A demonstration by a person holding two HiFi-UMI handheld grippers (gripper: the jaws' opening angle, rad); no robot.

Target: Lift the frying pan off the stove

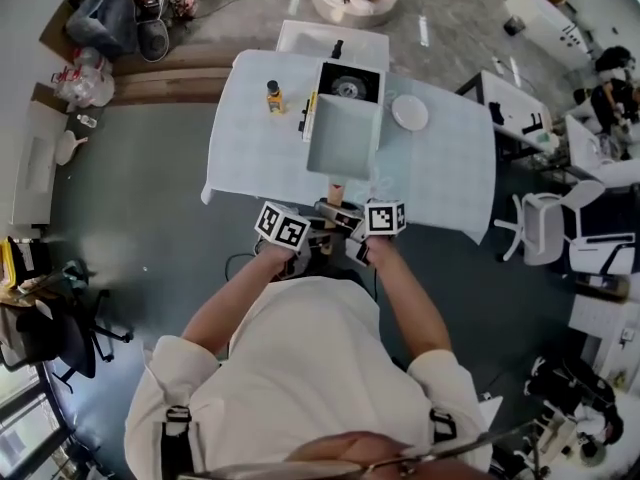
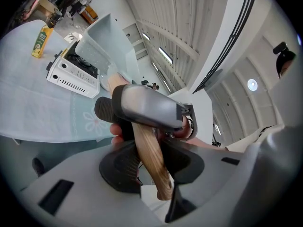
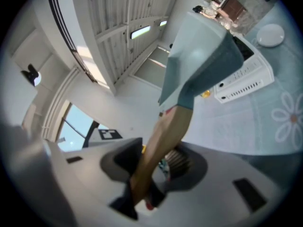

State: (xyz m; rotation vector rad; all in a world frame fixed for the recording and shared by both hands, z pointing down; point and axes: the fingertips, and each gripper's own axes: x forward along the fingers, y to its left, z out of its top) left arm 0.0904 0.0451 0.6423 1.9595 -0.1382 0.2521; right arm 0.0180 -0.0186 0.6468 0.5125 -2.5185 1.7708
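Pale-green frying pan (image 1: pixel 345 136) held up clear of the white stove (image 1: pixel 350 85) on the clothed table (image 1: pixel 250 148) by its wooden handle (image 3: pixel 166 129), with left gripper (image 2: pixel 150 167) and right gripper (image 3: pixel 149 168) both clamped on that handle side by side.

Head view, clock centred on the stove (image 1: pixel 350 84) on the table (image 1: pixel 250 158): bottle (image 1: pixel 273 97) at 9 o'clock, plate (image 1: pixel 409 113) at 3 o'clock, frying pan (image 1: pixel 345 138) at 6 o'clock, its handle (image 1: pixel 336 194) extending to the table's near edge between the left gripper (image 2: pixel 150 161) and the right gripper (image 3: pixel 152 168).
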